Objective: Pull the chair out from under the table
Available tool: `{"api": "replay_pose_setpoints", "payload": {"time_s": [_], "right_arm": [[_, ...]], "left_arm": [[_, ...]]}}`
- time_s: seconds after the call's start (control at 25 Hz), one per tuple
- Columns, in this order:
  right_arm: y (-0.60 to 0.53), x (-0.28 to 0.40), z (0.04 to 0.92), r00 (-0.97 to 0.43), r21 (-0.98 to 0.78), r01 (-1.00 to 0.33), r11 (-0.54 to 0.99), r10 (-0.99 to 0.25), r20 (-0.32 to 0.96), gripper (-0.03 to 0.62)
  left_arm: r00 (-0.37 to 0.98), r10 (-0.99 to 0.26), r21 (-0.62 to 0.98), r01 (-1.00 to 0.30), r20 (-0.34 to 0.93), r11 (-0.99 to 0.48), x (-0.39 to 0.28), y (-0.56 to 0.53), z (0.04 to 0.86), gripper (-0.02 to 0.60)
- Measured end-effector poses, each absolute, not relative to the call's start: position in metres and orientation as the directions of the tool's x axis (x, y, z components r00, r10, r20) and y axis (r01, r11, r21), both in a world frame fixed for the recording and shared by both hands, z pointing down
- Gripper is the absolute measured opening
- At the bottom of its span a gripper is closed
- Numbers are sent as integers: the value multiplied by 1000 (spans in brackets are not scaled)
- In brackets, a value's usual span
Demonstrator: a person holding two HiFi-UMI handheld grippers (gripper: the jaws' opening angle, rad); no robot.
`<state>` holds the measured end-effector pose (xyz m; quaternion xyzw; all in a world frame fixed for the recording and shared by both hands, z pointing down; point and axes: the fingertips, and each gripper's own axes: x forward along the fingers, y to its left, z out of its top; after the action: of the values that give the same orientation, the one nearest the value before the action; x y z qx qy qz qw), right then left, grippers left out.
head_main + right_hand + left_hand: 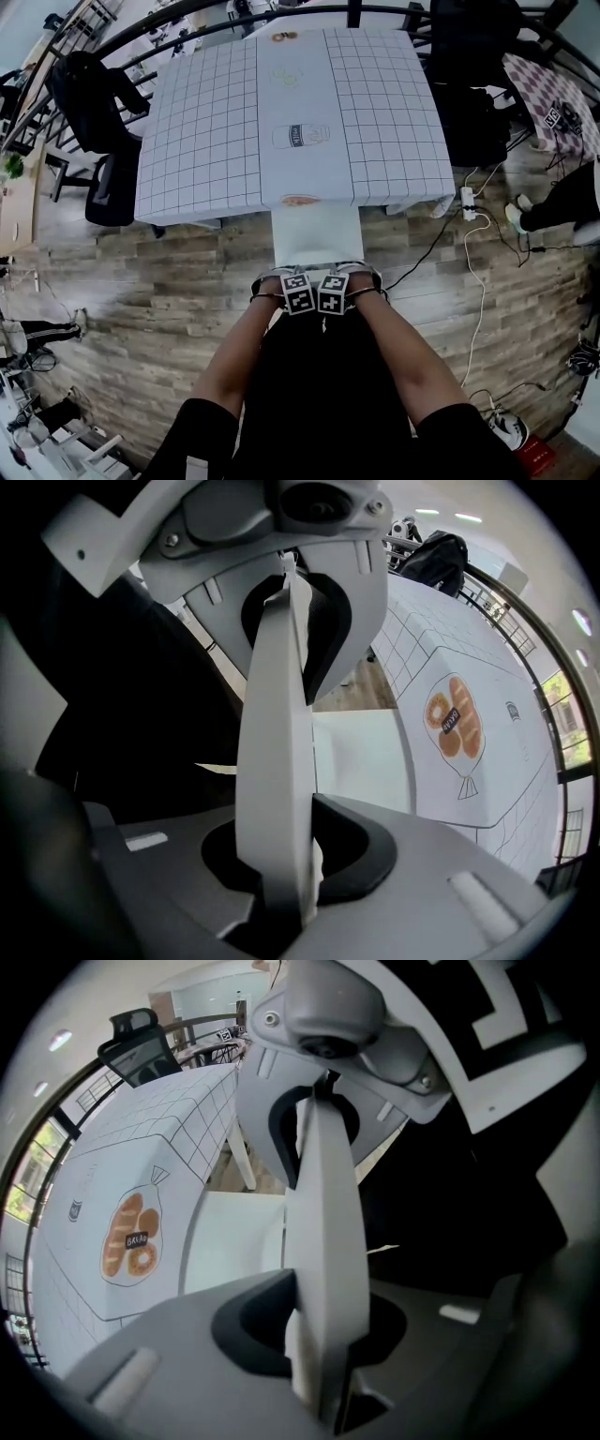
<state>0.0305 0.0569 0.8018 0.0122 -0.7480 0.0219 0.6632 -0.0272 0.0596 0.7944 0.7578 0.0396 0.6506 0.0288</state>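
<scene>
The white chair's seat [317,234] sticks out from under the near edge of the table [206,141], which wears a white gridded cloth with food drawings. My left gripper [298,292] and right gripper [334,292] sit side by side on the top edge of the chair's back, pointing down. In the left gripper view, the white chair back [328,1213] runs as a slab through my left gripper [319,1335], which is shut on it. In the right gripper view, my right gripper [281,855] is likewise shut on the chair back [272,742]. The chair's legs are hidden.
A black office chair [103,122] stands at the table's left. A black railing curves round behind. On the wooden floor to the right lie a power strip [467,202] and cables, beside a person's legs [562,202]. Other legs [37,330] show at far left.
</scene>
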Motion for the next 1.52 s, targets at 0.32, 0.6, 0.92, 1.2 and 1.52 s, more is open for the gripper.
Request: {"api": "replay_pose_setpoints", "payload": {"time_s": [0.32,0.6,0.92,1.2,1.52], "right_arm": [[76,31,802,-127,-20,-39,999,15,992,74],[93,28,802,-136,-52,-74,996,42,990,78],[101,21,801,-139,-42,-96,995,28,990,78],[122,24,801,-133,-48,-127,991,31,991,80],[141,16,795,-139,-58,-225,973,27,990,78]], "left_arm": [[159,95,95,10,983,-995,-26,79,794,84],[205,89,96,-27,975,-995,-28,95,792,87],[224,71,75,-6,972,-997,-34,101,791,87],[232,92,86,38,968,-996,-32,122,791,87],[225,96,67,135,969,-989,-40,134,786,84]]}}
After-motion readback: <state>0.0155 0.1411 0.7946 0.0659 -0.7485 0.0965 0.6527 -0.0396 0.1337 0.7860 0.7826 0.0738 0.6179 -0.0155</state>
